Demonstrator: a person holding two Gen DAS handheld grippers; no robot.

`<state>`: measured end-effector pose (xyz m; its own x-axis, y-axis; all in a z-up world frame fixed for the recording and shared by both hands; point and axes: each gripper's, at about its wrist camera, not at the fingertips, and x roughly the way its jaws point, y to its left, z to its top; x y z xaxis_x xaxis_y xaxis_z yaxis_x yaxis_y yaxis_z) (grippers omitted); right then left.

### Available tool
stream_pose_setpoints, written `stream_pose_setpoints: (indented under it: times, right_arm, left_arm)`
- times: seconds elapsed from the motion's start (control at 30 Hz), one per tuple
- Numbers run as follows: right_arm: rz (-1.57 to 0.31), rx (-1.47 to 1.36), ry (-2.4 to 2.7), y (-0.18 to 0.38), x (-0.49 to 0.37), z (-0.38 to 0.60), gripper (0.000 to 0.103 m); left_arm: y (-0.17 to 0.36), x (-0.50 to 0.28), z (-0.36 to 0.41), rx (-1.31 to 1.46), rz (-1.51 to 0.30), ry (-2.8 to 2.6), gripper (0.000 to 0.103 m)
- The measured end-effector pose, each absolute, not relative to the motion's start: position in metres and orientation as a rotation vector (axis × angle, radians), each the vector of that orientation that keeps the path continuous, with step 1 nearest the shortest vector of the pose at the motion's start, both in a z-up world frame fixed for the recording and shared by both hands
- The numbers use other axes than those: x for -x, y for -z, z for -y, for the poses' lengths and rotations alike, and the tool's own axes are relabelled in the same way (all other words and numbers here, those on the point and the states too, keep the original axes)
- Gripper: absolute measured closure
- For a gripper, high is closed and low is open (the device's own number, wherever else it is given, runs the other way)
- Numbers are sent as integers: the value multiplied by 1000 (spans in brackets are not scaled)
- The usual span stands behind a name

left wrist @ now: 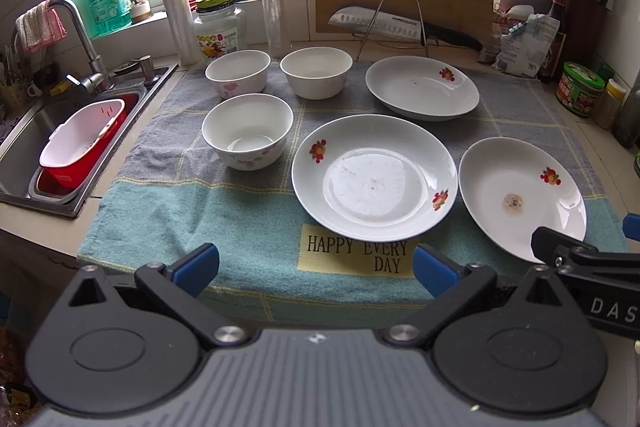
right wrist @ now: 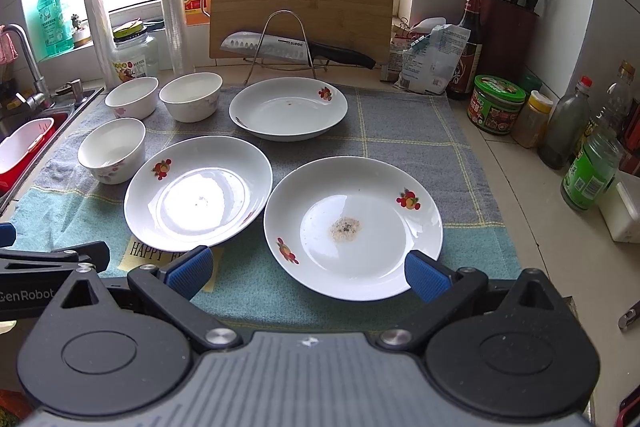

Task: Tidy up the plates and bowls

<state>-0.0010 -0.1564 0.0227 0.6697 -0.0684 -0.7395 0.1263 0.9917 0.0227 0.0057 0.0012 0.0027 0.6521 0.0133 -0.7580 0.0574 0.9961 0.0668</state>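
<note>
Glossy round crockery on a woven towel

We hold both left tongs (left wrist: 316,265) and right tongs (right wrist: 308,273) spread above three shallow plates (right wrist: 353,227) and three deep bowls (left wrist: 247,131).

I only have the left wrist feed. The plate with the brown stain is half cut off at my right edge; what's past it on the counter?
Observer: Right of the stained plate, the towel ends and bare counter follows, with a green plastic bottle standing near the wall.
Operator: Is the right gripper on that plate yet?
Observer: No. The right gripper is open, its fingertips flanking the plate's near rim without gripping it.
Operator: Does that plate have one flower print or more?
Observer: Two: one on the far right side, another on the near left rim, which your view cuts off.
</note>
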Motion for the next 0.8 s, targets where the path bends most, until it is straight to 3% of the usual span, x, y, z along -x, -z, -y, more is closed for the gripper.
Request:
stream_pose_setpoints:
  times: [0.8]
  right_arm:
    - [-816,-66,101,-25,5,159,0]
  left_arm:
    - [-7,-4,1,-85,-857,17,1]
